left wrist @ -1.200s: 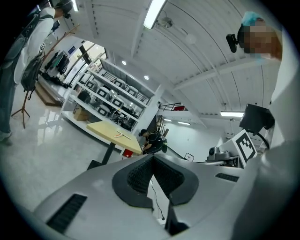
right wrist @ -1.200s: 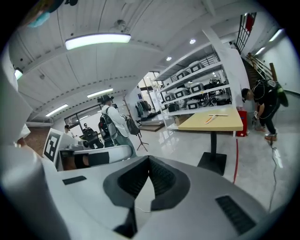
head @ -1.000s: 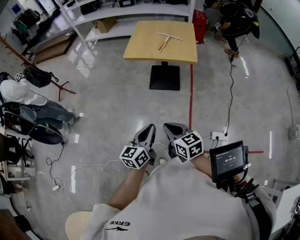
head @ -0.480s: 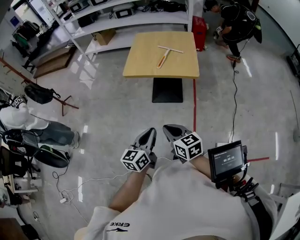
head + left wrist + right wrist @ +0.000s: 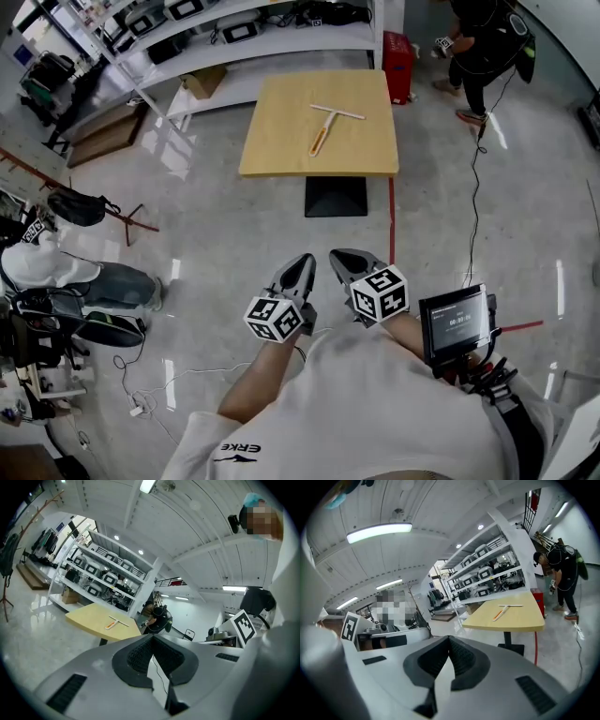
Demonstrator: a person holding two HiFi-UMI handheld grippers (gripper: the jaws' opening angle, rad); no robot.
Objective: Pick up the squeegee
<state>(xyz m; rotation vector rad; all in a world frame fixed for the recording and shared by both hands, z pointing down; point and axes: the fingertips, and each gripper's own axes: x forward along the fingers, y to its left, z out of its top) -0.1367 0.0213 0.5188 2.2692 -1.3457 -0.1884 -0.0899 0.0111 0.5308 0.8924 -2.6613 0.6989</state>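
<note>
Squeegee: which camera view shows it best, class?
The head view: it shows the whole squeegee from above, lying on the yellow table. Both gripper views show it too, far off, small and foreshortened.

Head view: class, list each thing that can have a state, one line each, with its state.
squeegee: lying flat on the yellow table, not held.
left gripper: shut, empty.
right gripper: shut, empty.
small monitor: switched on.

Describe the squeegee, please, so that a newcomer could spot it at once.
Find the square pale wooden table on a black pedestal, in front of the white shelving. On its top lies a T-shaped squeegee with an orange handle, the only thing on that table.
</note>
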